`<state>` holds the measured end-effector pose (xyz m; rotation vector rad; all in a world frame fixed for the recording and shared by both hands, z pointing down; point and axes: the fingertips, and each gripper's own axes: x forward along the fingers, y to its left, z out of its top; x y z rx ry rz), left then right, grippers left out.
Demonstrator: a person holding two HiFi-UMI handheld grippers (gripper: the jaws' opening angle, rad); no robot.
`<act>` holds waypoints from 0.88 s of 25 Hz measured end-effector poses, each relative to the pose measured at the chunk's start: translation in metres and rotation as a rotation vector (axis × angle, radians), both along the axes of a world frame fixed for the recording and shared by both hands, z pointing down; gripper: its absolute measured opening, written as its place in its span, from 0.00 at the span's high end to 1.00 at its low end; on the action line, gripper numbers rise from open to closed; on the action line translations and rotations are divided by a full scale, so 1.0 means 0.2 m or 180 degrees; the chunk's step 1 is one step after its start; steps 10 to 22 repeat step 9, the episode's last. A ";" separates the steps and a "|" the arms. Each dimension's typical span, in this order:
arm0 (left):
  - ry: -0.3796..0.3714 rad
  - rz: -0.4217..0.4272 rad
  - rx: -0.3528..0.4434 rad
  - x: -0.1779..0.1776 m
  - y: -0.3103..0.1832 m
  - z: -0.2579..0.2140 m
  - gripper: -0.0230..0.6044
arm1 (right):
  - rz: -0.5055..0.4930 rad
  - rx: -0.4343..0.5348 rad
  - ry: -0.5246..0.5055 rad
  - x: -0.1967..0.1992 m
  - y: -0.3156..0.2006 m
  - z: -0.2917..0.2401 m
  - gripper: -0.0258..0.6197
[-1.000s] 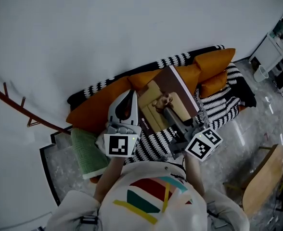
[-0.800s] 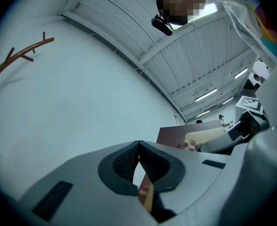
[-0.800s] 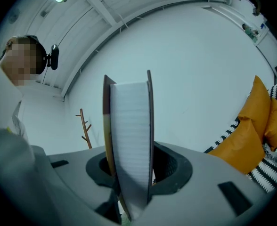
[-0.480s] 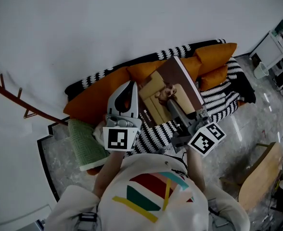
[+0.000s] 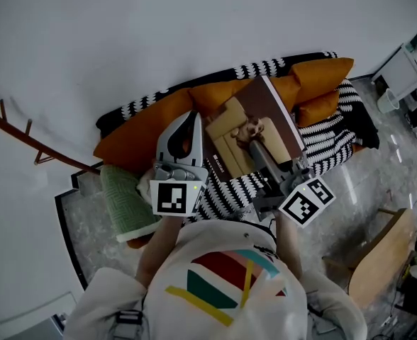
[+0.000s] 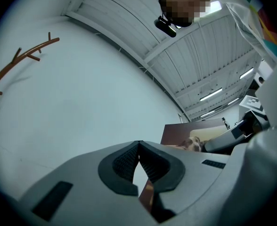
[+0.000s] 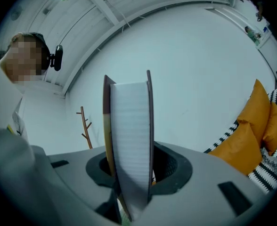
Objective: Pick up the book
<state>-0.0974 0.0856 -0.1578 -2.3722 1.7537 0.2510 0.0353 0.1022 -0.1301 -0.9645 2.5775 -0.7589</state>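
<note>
Little has shifted since a second ago: the book (image 5: 247, 122) stays lifted above the sofa, and both grippers sit where they were. Its brown cover, with a dog on a beige seat, faces up in the head view. The white page block (image 7: 130, 126) stands upright in the right gripper view. The right gripper (image 5: 259, 151) holds it by the near edge, with the jaws (image 7: 134, 173) about half apart and pressed against both covers.

Just to the book's left, the left gripper (image 5: 193, 122) is raised beside it. Its jaws meet at the tips (image 6: 138, 147) with nothing between them. The book's brown corner (image 6: 176, 133) shows beyond them.

Below lies the black-and-white striped throw (image 5: 322, 147), with orange cushions (image 5: 145, 137) along the back against the white wall (image 5: 159, 27). A green folded blanket (image 5: 123, 204) rests at the sofa's left end. A wooden branch-like rack (image 5: 24, 140) is on the wall further left, and a wooden chair (image 5: 379, 261) stands on the pale floor to the right.
</note>
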 end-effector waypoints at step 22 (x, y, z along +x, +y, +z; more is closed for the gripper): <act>-0.0010 -0.0003 -0.0025 -0.02 0.02 -0.01 0.96 | 0.0052 -0.0068 -0.0030 0.01 0.00 0.00 0.72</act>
